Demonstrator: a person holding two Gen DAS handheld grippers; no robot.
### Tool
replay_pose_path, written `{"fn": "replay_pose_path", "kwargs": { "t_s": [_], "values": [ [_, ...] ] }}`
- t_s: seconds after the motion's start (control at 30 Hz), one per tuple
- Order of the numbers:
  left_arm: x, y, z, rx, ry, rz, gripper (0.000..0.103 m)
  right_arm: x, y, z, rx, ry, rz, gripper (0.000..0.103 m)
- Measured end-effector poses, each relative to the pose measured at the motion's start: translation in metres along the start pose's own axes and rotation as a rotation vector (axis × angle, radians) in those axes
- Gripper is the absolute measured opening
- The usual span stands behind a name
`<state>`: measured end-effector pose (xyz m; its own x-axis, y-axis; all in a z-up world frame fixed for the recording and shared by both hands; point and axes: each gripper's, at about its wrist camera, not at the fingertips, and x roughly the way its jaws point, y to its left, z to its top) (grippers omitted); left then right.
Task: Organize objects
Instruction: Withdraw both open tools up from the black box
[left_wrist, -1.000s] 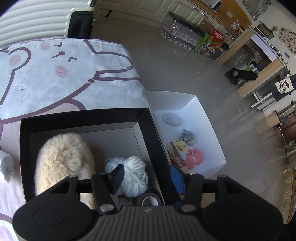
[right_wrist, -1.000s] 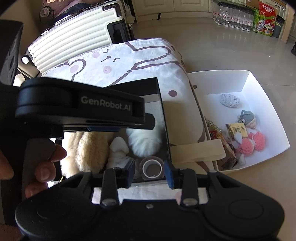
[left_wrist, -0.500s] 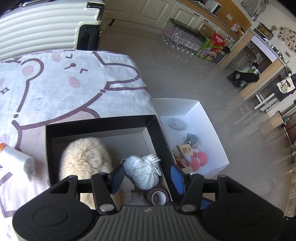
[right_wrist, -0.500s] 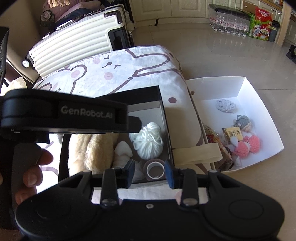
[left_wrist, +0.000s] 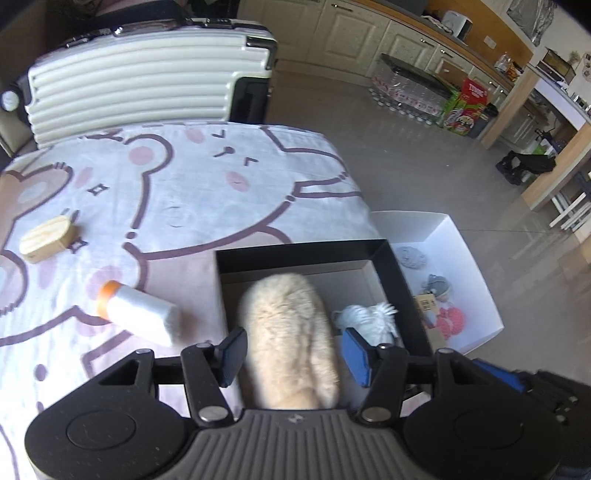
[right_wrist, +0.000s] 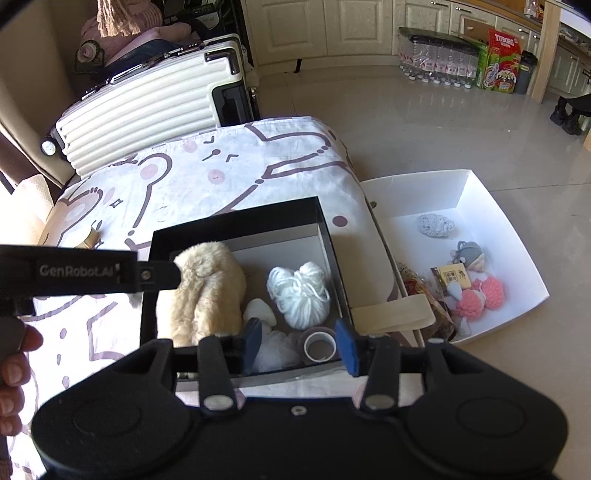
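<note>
Kitchen floor tiles and pale cabinets are filling the upper right of both views, while a bear-printed blanket (left_wrist: 207, 192) is covering the bench at the centre, with a ribbed white suitcase (left_wrist: 140, 92) standing behind it. Compared with a second ago, the left hand-held gripper (left_wrist: 291, 354) is pulling back and swinging toward the left of the frame, so more of the blanket is now showing: a white roll with an orange end (left_wrist: 136, 314) and a wooden block (left_wrist: 46, 238) are lying outside the black box (left_wrist: 303, 251), both well apart from it. Its blue pads are standing spread with nothing pinched between them, the cream furry toy (left_wrist: 291, 332) merely lying below the gap. The right hand-held gripper (right_wrist: 299, 345) is also hanging released above the near edge of the box, over the tape ring (right_wrist: 319, 346). Inside the box the furry toy, the white yarn ball (right_wrist: 299, 295) and a small white shell-like piece (right_wrist: 260, 312) are sitting loose, as before. On the floor at right, the white tray (right_wrist: 476, 188) is holding a grey pouch, a grey doll, a small card box and pink pompoms. I judge that the last drop into the box is finished, and the roll and the block are likely the next things to gather.
</note>
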<state>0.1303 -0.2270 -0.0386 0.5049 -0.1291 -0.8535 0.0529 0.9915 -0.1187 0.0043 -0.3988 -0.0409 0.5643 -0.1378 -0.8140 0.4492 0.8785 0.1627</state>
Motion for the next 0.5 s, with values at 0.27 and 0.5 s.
{"fn": "replay_pose_path", "kwargs": {
  "t_s": [0.27, 0.5],
  "values": [
    [-0.025, 0.012, -0.011, 0.052, -0.006, 0.095, 0.078, -0.018, 0.003, -0.002, 0.013, -0.035, -0.031, 0.064],
    [-0.041, 0.022, -0.022, 0.058, -0.007, 0.131, 0.093, -0.030, 0.006, -0.006, 0.021, -0.056, -0.050, 0.075]
  ]
}}
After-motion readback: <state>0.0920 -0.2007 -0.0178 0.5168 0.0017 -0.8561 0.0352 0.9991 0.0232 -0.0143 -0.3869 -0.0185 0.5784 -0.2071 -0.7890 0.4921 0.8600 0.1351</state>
